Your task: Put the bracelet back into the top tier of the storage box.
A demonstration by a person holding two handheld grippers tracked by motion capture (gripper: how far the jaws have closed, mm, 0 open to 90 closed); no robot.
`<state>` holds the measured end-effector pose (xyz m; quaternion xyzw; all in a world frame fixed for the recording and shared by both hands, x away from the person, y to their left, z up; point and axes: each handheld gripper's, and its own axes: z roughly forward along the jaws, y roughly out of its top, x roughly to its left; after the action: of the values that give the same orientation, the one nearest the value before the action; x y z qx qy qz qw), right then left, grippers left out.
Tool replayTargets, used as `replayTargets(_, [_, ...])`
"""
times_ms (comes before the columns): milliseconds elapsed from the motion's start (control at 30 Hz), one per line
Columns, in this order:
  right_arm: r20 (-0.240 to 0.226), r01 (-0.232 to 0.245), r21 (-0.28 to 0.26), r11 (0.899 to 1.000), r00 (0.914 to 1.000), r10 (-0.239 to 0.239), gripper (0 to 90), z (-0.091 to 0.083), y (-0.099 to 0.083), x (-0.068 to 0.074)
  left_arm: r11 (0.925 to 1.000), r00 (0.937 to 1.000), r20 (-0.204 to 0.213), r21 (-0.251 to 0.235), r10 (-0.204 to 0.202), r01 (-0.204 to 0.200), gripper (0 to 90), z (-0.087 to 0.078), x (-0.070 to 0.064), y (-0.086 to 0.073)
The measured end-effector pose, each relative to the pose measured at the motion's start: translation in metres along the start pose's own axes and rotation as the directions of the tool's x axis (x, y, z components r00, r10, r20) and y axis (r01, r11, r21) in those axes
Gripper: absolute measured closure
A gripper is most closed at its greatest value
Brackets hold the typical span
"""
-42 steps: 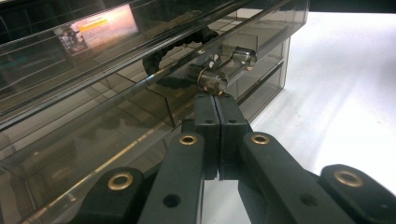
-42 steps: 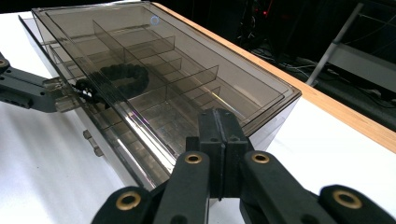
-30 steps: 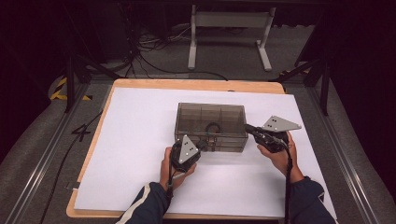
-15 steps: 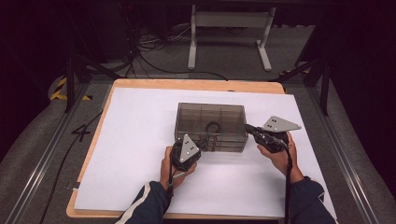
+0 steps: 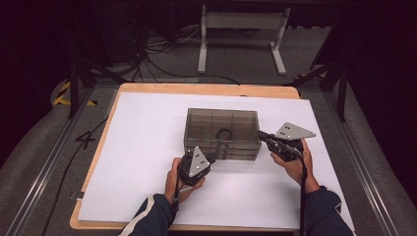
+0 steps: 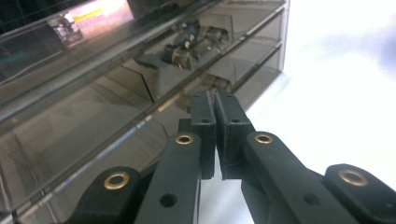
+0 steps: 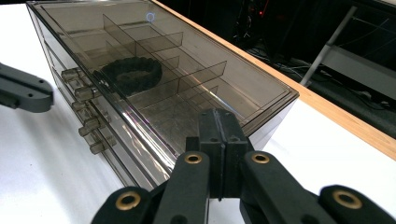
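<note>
Smoky clear plastic drawer box (image 5: 222, 133) sits mid-frame on the white sheet (image 5: 137, 147), unmoved over the last second. Your left gripper (image 6: 215, 105), jaws pinched together empty, has crept to its front knobs (image 7: 81, 93); right gripper (image 7: 219, 122), likewise closed, braces its lower-right corner. The drawer pull looks imminent.

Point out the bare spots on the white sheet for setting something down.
Bare: the white sheet left of the drawer box, and the strip behind it. Crowded: the box front, between the left gripper and right gripper.
</note>
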<state>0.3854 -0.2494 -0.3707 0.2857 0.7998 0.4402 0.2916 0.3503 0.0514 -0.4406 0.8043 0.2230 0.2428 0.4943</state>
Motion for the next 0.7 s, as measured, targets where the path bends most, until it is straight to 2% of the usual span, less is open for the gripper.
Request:
replayTargets(100, [0.0,0.001,0.0,1.0,1.0,-0.001,90.0,0.0,0.0,0.0,0.9998,0.9998,0.011,0.015,0.015,-0.016,86.5,-0.005,-0.002,-0.001])
replayTargets(133, [-0.001,0.003,0.0,1.0,1.0,-0.003,90.0,0.0,0.0,0.0,0.9992,0.9994,0.015,0.023,0.032,-0.033,86.4,-0.007,-0.002,-0.001])
replayTargets(300, [-0.001,-0.001,-0.002,1.0,1.0,0.001,90.0,0.0,0.0,0.0,0.9984,0.9986,0.035,0.038,0.04,-0.042,86.3,-0.019,-0.002,-0.006])
replayTargets(500, [-0.001,-0.002,-0.002,1.0,1.0,0.002,90.0,-0.001,0.0,0.0,0.9981,0.9989,0.038,0.053,0.029,-0.031,86.0,-0.028,0.006,-0.012])
replayTargets(700, [-0.001,0.005,0.001,1.0,1.0,-0.005,90.0,0.0,0.0,0.0,0.9972,0.9985,0.032,0.059,0.043,-0.045,84.9,-0.037,0.009,-0.015])
